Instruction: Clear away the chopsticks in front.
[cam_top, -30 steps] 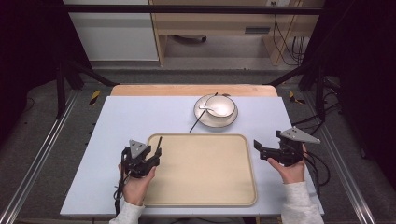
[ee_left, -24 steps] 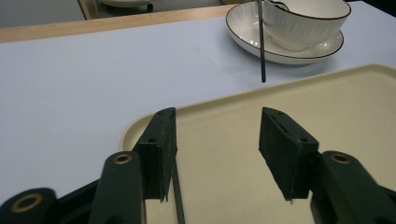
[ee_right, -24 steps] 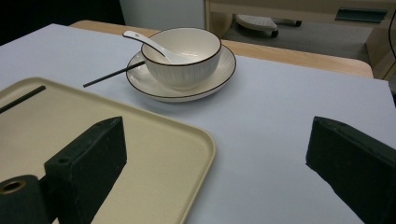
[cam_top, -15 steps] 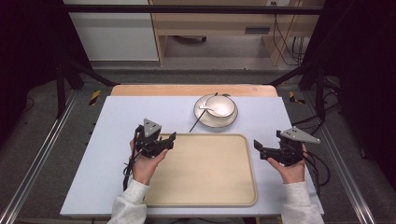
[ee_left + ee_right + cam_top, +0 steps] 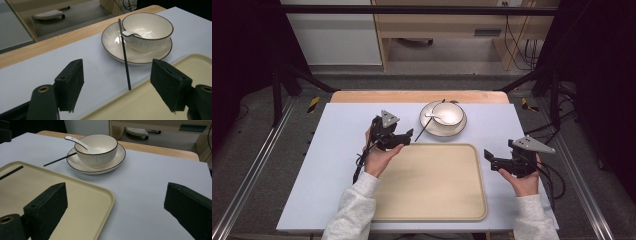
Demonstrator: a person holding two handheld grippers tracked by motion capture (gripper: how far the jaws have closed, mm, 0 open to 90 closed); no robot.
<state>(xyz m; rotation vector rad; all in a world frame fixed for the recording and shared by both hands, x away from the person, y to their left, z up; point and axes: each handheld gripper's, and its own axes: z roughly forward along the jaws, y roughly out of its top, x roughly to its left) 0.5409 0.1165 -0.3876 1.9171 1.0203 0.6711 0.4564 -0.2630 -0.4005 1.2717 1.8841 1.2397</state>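
Note:
A white bowl (image 5: 448, 113) with a white spoon (image 5: 432, 116) in it stands on a white plate (image 5: 430, 126) behind the beige tray (image 5: 432, 200). A black chopstick (image 5: 124, 52) leans on the plate's rim, its near end at the tray's far edge. My left gripper (image 5: 406, 136) hovers at the tray's far left corner and points at that chopstick. Its jaws have just been opening; in the left gripper view (image 5: 117, 72) the chopstick stands ahead between them, untouched. A second black chopstick (image 5: 11, 172) lies on the tray. My right gripper (image 5: 490, 159) is open and empty beside the tray's right edge.
The tray lies on a pale blue mat (image 5: 337, 150) over a wooden table (image 5: 412, 96). Metal frame rails (image 5: 257, 165) run along both sides. Shelving and cables stand on the floor beyond the table.
The left hand has moved up and to the right, from the tray's left edge to its far left corner near the plate. Its jaws have spread. The right hand has kept still.

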